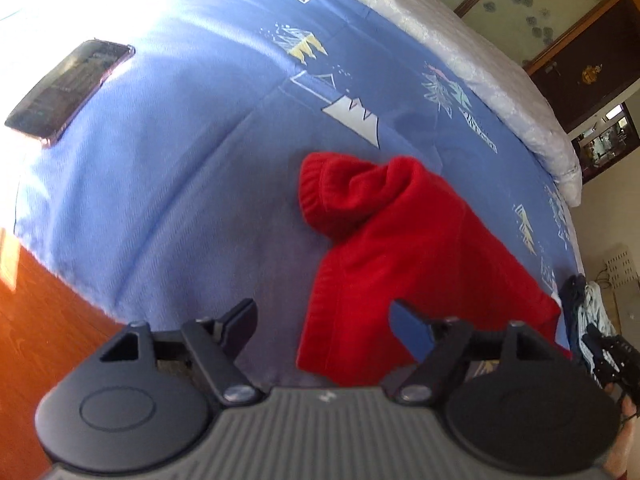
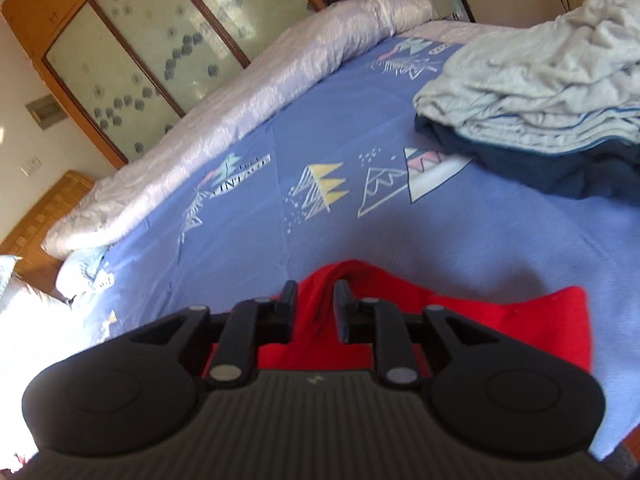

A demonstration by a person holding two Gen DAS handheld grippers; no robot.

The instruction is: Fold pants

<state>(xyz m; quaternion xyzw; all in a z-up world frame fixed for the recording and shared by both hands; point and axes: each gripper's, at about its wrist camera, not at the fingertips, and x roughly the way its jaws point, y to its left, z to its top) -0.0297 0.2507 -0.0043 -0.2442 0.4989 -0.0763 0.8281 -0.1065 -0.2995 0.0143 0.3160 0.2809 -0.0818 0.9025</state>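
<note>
1. The red pants (image 1: 404, 256) lie bunched on the blue printed bedsheet (image 1: 180, 184), near the sheet's front edge, with a ribbed cuff rolled up at their far end.
2. Left gripper (image 1: 324, 316) hangs over the near edge of the pants, jaws spread wide; nothing is pinched, one finger over bare sheet beside the pants, the other over red fabric.
3. Right gripper (image 2: 316, 308) sits low over the pants (image 2: 500, 328) as well, jaws parted only narrowly. A ridge of red cloth shows in the gap between the fingers; the pads do not look pressed on it.
4. A dark phone (image 1: 68, 92) lies flat on the sheet, well apart from the pants, off toward the sunlit corner.
5. Beyond the pants, a pale quilted duvet (image 2: 224, 108) runs rolled along the sheet's far side.
6. A heap of light grey and navy clothes (image 2: 552, 92) rests on the sheet (image 2: 280, 240), well apart from the pants.
7. Behind the duvet stands a wooden wardrobe (image 2: 132, 48) with frosted flower-patterned panels.
</note>
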